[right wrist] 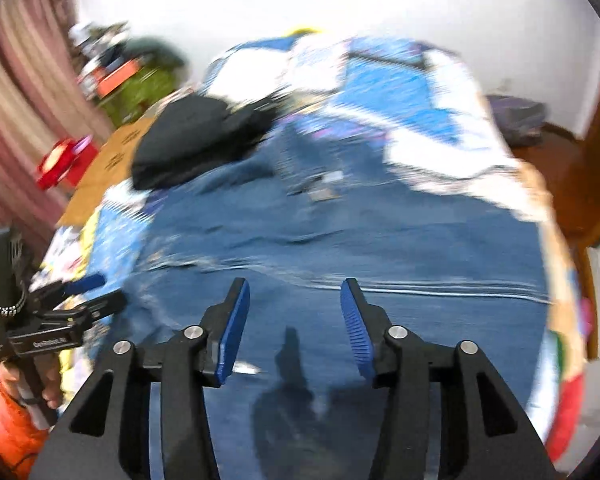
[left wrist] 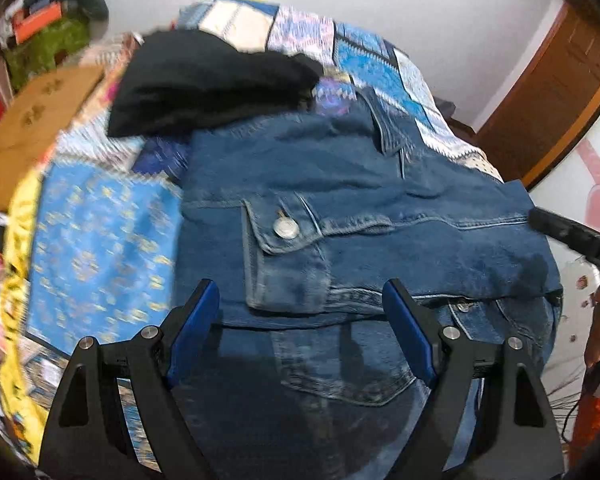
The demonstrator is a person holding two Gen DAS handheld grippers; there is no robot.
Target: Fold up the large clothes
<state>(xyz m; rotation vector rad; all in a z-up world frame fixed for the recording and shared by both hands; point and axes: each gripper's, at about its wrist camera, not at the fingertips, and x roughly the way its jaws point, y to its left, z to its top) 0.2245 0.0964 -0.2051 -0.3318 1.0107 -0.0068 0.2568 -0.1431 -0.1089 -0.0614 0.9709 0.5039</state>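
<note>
A blue denim jacket (left wrist: 340,208) lies folded on the bed, with a buttoned chest pocket (left wrist: 286,227) facing up. It also shows, blurred, in the right wrist view (right wrist: 340,248). My left gripper (left wrist: 300,292) is open and empty, just above the jacket's near fold. My right gripper (right wrist: 294,292) is open and empty above the denim. The right gripper's tip (left wrist: 572,234) shows at the right edge of the left wrist view. The left gripper (right wrist: 96,292) shows at the left of the right wrist view, by the jacket's left edge.
A black folded garment (left wrist: 208,84) lies on the bed beyond the jacket, touching its far edge. The bed has a blue and white patchwork cover (left wrist: 100,240). A cardboard box (left wrist: 32,128) stands left of the bed. A wooden door (left wrist: 560,92) is at the right.
</note>
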